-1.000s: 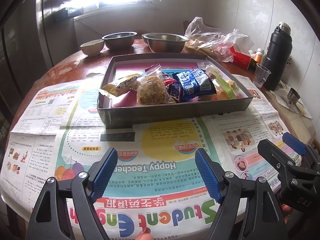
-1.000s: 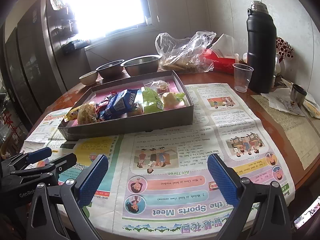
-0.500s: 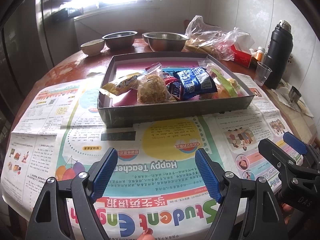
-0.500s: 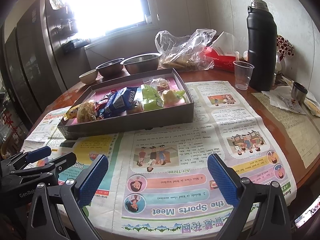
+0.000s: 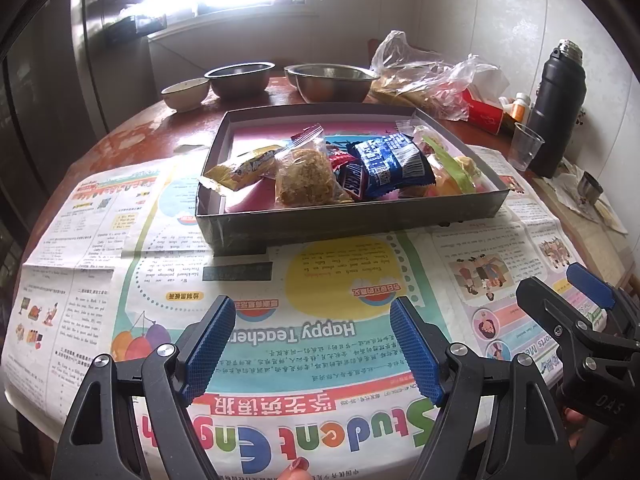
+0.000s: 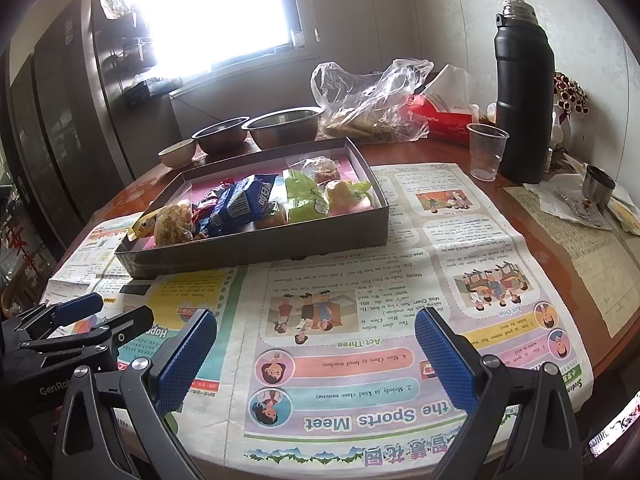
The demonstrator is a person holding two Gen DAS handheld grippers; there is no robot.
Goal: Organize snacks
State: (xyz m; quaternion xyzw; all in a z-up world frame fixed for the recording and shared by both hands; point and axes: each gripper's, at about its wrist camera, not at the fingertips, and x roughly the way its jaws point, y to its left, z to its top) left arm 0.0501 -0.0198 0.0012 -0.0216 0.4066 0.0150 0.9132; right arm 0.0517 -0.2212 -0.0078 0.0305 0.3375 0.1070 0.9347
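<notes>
The left hand-held gripper (image 5: 312,344) is hovering over the newspaper (image 5: 340,280) on the near side of the tray (image 5: 344,220), its jaws standing wide with nothing between them. The right hand-held gripper (image 6: 316,356) is doing the same just beside it, jaws wide and empty. Neither is touching the tray or a snack.

Task status, as a judgement: the gathering step is looking largely done, since every visible snack is lying inside the tray and none is showing on the newspaper around it. Sorting inside the tray is looking unfinished: the packets are overlapping in a loose heap.

Tray contents, left wall to right wall:
- A yellow packet (image 5: 244,166) is leaning on the tray's left wall, one end over the rim.
- A clear bag (image 5: 306,176) of brown crumbly pieces is lying next to it.
- A red wrapper (image 5: 346,176) is sitting half under the neighbouring blue packet (image 5: 394,162).
- A green packet (image 6: 304,196) and a pale pink item (image 6: 344,198) are occupying the tray's right end.
- A small clear bag (image 6: 322,170) is lying toward the tray's far wall.
- The tray's far left part is showing bare pink floor.

Behind the tray, two steel bowls (image 6: 256,130) and a small bowl (image 6: 178,152) are standing apparently empty. A plastic bag (image 6: 372,100) is holding contents that cannot be identified. To the tray's right, a clear cup (image 6: 486,150) is standing just beside a black flask (image 6: 524,92).
</notes>
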